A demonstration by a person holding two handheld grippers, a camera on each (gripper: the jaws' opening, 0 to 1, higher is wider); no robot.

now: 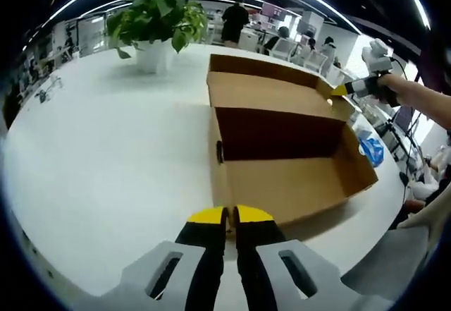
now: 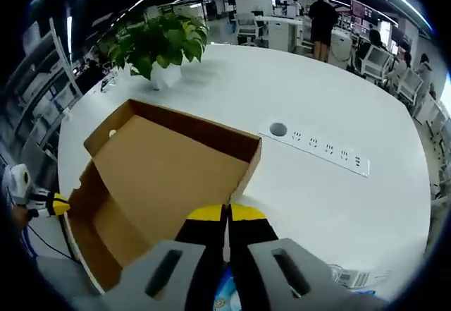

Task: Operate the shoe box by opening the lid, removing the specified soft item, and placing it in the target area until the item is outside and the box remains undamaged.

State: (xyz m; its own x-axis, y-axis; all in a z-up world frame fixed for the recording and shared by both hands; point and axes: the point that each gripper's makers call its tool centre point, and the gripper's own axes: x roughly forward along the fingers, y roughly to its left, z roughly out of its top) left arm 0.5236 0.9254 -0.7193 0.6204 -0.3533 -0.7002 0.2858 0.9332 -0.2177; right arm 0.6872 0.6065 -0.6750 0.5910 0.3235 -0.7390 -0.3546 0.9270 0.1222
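The brown cardboard shoe box (image 1: 282,177) stands open on the white table, and its inside looks bare. Its lid (image 1: 268,92) lies folded back flat. My left gripper (image 1: 229,216) is shut, with the box's near corner wall running in between its yellow tips. A hand holds my right gripper (image 1: 340,90) at the lid's far corner. In the right gripper view the lid (image 2: 169,163) spreads out in front. My right gripper (image 2: 227,214) is shut on the lid's rim there. My left gripper (image 2: 56,204) touches the box (image 2: 106,219) corner. A blue and white soft item (image 1: 371,150) lies on the table beside the box.
A potted green plant (image 1: 155,22) in a white pot stands at the table's far side. A white power strip (image 2: 324,149) and a round grommet (image 2: 278,129) sit in the tabletop (image 2: 352,212) beyond the lid. People and desks fill the office behind.
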